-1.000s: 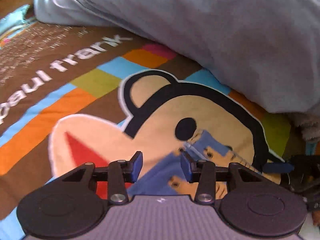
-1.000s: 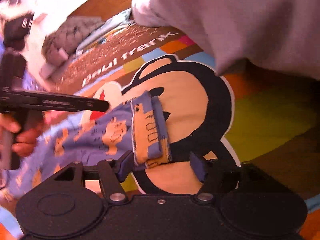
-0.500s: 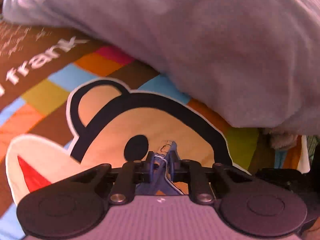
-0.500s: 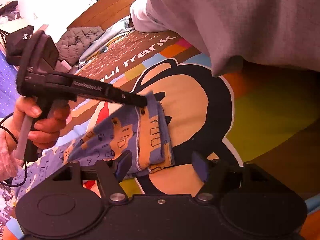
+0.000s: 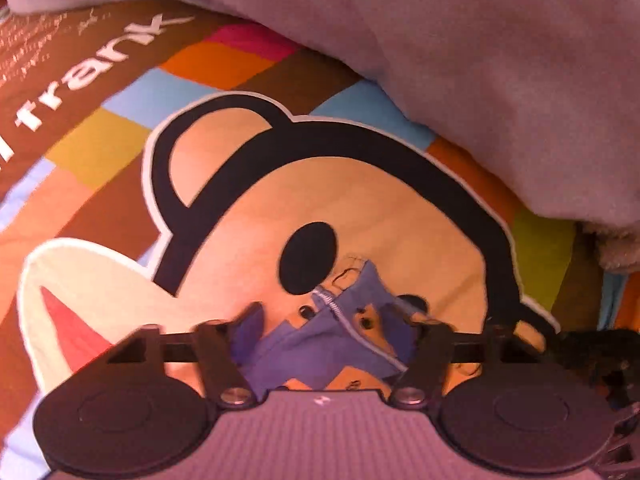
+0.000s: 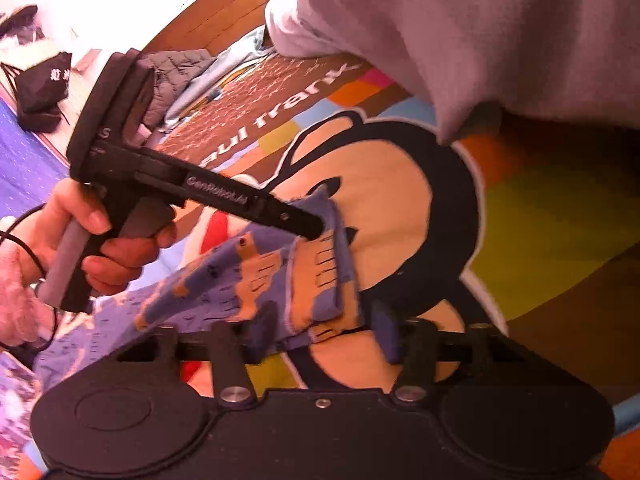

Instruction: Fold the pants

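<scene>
Both grippers sit at the pants [image 6: 280, 280] mid-bedspread [image 5: 360, 208], left gripper [image 5: 328, 332] opening and right gripper [image 6: 324, 328] closing around cloth, so the fold could slump if the left releases early.

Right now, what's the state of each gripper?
Left gripper: fingers opening, apart around the pants edge, not pinching it.
Right gripper: fingers closing around the folded pants corner, not yet pressing.

Grey duvet [image 5: 480, 60] overhangs far side; printed bedspread [image 5: 380, 208] ahead lies bare.
</scene>
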A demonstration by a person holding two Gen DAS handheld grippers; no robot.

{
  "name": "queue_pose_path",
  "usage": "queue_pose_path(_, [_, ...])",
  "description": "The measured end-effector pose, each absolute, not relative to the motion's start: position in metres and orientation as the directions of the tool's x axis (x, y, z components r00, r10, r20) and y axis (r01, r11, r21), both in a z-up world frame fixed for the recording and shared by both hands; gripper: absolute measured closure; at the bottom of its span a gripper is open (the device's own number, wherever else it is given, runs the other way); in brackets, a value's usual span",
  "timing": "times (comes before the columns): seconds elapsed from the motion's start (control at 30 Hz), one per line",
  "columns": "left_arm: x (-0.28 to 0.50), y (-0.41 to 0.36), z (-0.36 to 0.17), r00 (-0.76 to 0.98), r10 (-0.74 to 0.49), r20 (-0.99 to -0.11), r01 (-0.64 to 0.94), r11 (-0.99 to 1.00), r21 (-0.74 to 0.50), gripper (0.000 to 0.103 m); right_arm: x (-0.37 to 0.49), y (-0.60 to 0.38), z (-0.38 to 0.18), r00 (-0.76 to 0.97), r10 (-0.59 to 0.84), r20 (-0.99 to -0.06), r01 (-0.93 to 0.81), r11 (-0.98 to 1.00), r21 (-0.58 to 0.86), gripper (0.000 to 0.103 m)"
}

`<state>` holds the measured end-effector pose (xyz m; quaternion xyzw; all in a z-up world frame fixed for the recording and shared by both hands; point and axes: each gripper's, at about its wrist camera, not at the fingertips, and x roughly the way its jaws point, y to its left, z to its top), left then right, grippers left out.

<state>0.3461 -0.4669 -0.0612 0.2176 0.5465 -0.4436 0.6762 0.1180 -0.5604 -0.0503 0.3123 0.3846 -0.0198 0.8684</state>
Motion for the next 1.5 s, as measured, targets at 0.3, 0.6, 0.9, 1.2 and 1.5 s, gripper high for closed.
queue_pose_path(0.3, [0.314, -0.482, -0.031, 0.138, -0.342, -0.930, 0.842, 0.534, -0.071, 0.090, 0.106, -0.550, -0.037, 0.773, 0.130, -0.622, 0.251, 0.837, 0.487, 0.088])
queue_pose_path(0.6, [0.304, -0.495, -0.047, 0.176, -0.347, -0.921, 0.839, 0.542, -0.043, 0.077, 0.089, -0.551, -0.031, 0.794, 0.003, -0.608, 0.342, 0.825, 0.450, 0.088])
queue_pose_path(0.9, [0.296, -0.438, 0.013, 0.422, -0.481, -0.768, 0.718, 0.695, -0.041, 0.016, 0.072, -0.556, -0.031, 0.804, -0.063, -0.591, 0.400, 0.793, 0.460, 0.047])
queue_pose_path(1.2, [0.251, -0.296, -0.001, 0.577, -0.240, -0.781, 0.599, 0.774, 0.205, 0.014, 0.083, -0.543, -0.027, 0.845, 0.264, -0.466, 0.040, 0.837, 0.546, 0.013])
queue_pose_path(1.5, [0.236, -0.128, -0.030, 0.486, -0.155, -0.860, 0.284, 0.959, -0.013, 0.013, 0.104, -0.542, -0.039, 0.719, 0.156, -0.677, 0.273, 0.832, 0.483, 0.016])
